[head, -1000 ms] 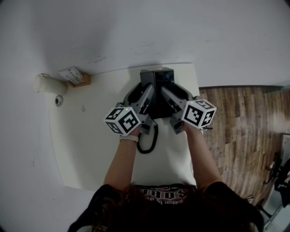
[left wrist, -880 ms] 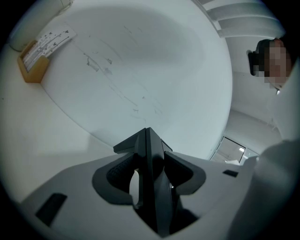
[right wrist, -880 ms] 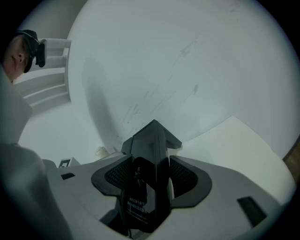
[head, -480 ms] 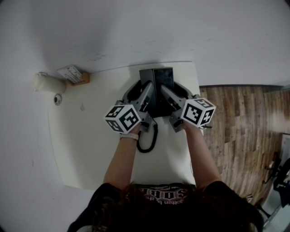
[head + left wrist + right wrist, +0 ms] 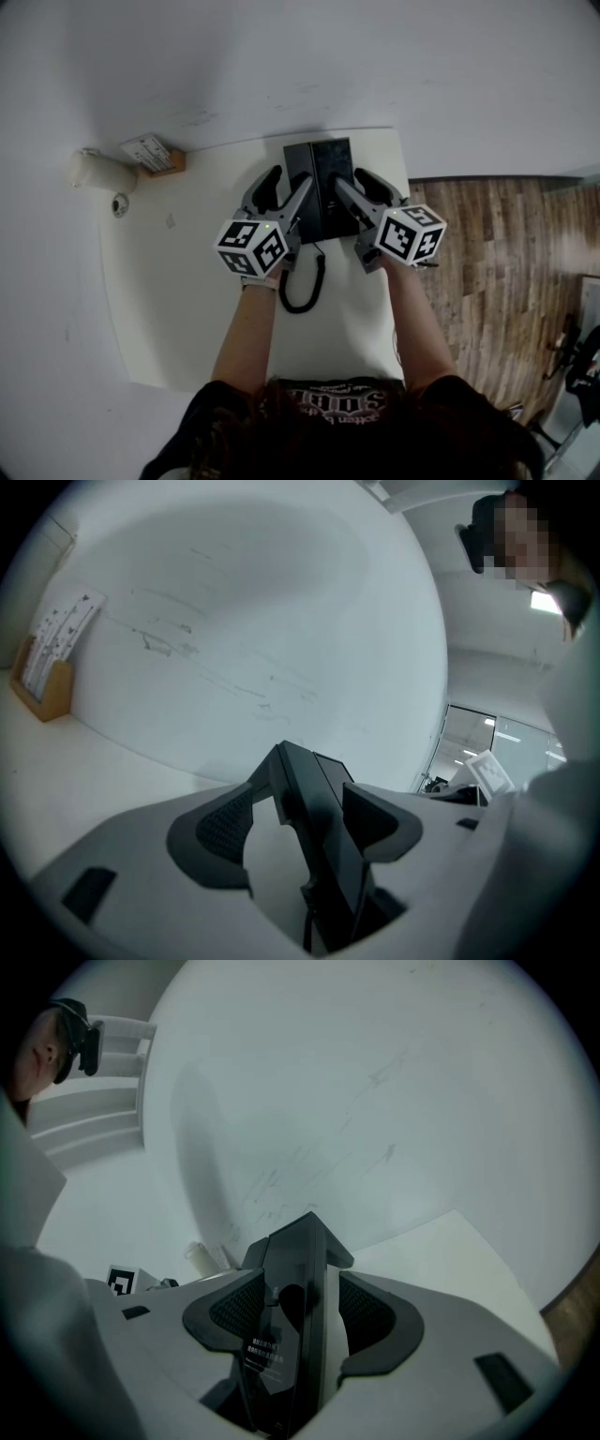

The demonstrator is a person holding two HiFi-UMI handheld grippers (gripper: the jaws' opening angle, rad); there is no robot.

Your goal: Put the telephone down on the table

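A black telephone (image 5: 323, 187) sits at the far middle of the white table (image 5: 187, 300), and its coiled cord (image 5: 305, 286) trails toward me. My left gripper (image 5: 286, 187) straddles its left side with its jaws opening. In the left gripper view the left pad (image 5: 225, 827) stands clear of the telephone (image 5: 323, 855), with bare table showing in the gap. My right gripper (image 5: 356, 185) is on the right side. In the right gripper view the telephone (image 5: 286, 1335) fills the space between the pads (image 5: 234, 1312), which are closed on it.
A small wooden card holder (image 5: 150, 156) and a white cylinder (image 5: 98, 173) lie at the table's far left by the wall. A small round object (image 5: 120, 206) is beside them. The table's right edge drops to a wooden floor (image 5: 497, 262).
The left gripper's jaws have spread away from the telephone. The telephone and both grippers have shifted slightly toward the wall.
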